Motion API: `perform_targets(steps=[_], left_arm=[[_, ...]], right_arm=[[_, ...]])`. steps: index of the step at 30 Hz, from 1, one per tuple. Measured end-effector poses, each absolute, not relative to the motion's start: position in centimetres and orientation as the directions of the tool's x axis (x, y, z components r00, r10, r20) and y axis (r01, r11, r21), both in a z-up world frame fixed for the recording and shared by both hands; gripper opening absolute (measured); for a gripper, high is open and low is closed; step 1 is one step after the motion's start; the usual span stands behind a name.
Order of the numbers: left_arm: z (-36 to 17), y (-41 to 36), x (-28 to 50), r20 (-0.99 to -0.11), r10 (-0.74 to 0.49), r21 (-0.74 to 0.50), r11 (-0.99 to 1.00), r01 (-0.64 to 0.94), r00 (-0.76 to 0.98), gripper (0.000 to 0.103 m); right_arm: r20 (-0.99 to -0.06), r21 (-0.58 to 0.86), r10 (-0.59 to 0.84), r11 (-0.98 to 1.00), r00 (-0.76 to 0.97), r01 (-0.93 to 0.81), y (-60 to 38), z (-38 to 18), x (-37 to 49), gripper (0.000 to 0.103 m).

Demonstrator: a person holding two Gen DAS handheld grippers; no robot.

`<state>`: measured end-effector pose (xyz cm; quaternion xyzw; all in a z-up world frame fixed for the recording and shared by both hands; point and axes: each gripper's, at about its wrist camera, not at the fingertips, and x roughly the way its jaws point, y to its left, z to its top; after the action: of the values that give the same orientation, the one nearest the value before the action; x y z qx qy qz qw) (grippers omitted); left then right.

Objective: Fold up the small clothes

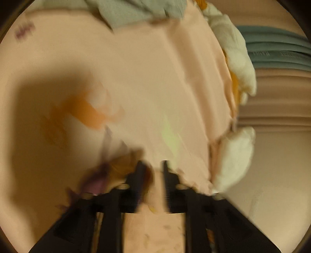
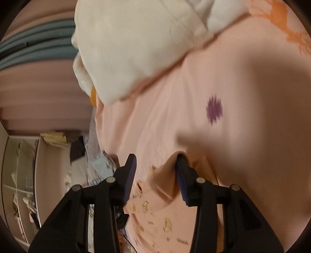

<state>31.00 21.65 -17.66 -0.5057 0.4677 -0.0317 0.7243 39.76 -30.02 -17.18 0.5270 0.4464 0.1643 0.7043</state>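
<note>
My left gripper (image 1: pixel 154 165) has its two black fingers a little way apart. The small peach cloth with tiny cartoon prints (image 1: pixel 153 229) lies right under and between them, but the picture is blurry, so I cannot tell if the pads press on it. Ahead of this tool is the big peach bed sheet with orange and purple flowers (image 1: pixel 147 81), and off to its right sits a fluffy cream blanket (image 1: pixel 233 58).

My right gripper (image 2: pixel 156 161) is partly open. A folded edge of the same small peach cloth (image 2: pixel 165 186) leans on its right finger, and nothing pinches it.

What could go wrong: the fold may flop back open, because neither tool seems to squeeze it. A finger could also snag the sheet underneath, since both are nearly the same colour.

Only the right view shows the cloth's edge sharply, plus a pale cupboard (image 2: pixel 21 184) far to its left. Only the left view shows some grey cloth (image 1: pixel 136 13) far ahead.
</note>
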Motion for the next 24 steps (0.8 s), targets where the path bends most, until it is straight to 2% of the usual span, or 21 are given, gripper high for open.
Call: perform_targets(steps=[1, 2, 5, 8, 10, 11, 12, 14, 15, 16, 20, 22, 24], left_arm=[[-17.3, 22.1, 30.8, -0.668, -0.474, -0.74, 0.505, -0.444, 0.573, 0.055], [-17.0, 22.7, 30.5, -0.673, -0.443, -0.733, 0.508, -0.453, 0.592, 0.059], [-16.1, 23.5, 29.5, -0.664, -0.43, -0.733, 0.534, -0.421, 0.611, 0.059], [-13.2, 20.9, 28.1, -0.707, -0.387, -0.629, 0.726, -0.277, 0.592, 0.059], [-11.9, 18.5, 27.1, -0.724, -0.384, -0.565, 0.806, -0.174, 0.573, 0.059], [-11.5, 17.1, 26.5, -0.736, -0.384, -0.53, 0.839, -0.122, 0.558, 0.057], [-11.2, 15.3, 25.7, -0.75, -0.378, -0.484, 0.873, -0.062, 0.543, 0.055], [-11.5, 12.1, 25.1, -0.781, -0.369, -0.407, 0.913, 0.038, 0.503, 0.042], [-11.8, 11.1, 25.1, -0.796, -0.357, -0.375, 0.925, 0.064, 0.489, 0.039], [-12.5, 10.0, 25.5, -0.818, -0.337, -0.339, 0.937, 0.083, 0.466, 0.035], [-15.7, 7.1, 27.3, -0.877, -0.213, -0.195, 0.977, 0.085, 0.43, 0.034], [-15.8, 6.7, 28.7, -0.865, -0.186, -0.176, 0.982, 0.065, 0.466, 0.034], [-15.3, 6.9, 30.3, -0.85, -0.175, -0.192, 0.981, 0.017, 0.497, 0.034]], right_arm=[[-0.451, 0.891, 0.689, 0.39, 0.567, 0.235, -30.4, -16.9, 39.7, 0.045], [-0.46, 0.884, 0.667, 0.405, 0.586, 0.233, -30.8, -16.5, 39.5, 0.046], [-0.489, 0.854, 0.626, 0.487, 0.608, 0.186, -31.2, -14.7, 38.6, 0.046], [-0.523, 0.777, 0.635, 0.629, 0.568, 0.013, -29.4, -12.0, 36.8, 0.045], [-0.571, 0.686, 0.635, 0.717, 0.521, -0.123, -27.2, -10.6, 34.9, 0.036], [-0.594, 0.645, 0.632, 0.744, 0.497, -0.174, -26.1, -10.3, 34.0, 0.029], [-0.623, 0.603, 0.624, 0.767, 0.472, -0.219, -25.0, -10.2, 33.2, 0.026], [-0.702, 0.492, 0.573, 0.82, 0.423, -0.294, -22.5, -10.9, 32.0, 0.018], [-0.744, 0.424, 0.533, 0.843, 0.404, -0.332, -21.2, -11.4, 31.5, 0.017], [-0.778, 0.372, 0.496, 0.858, 0.385, -0.354, -20.2, -12.2, 31.3, 0.016], [-0.85, 0.218, 0.374, 0.891, 0.371, -0.398, -17.0, -14.2, 32.6, 0.013], [-0.853, 0.136, 0.323, 0.896, 0.409, -0.422, -15.9, -14.2, 33.7, 0.012], [-0.846, 0.121, 0.306, 0.907, 0.436, -0.403, -15.2, -14.2, 35.9, 0.012]])
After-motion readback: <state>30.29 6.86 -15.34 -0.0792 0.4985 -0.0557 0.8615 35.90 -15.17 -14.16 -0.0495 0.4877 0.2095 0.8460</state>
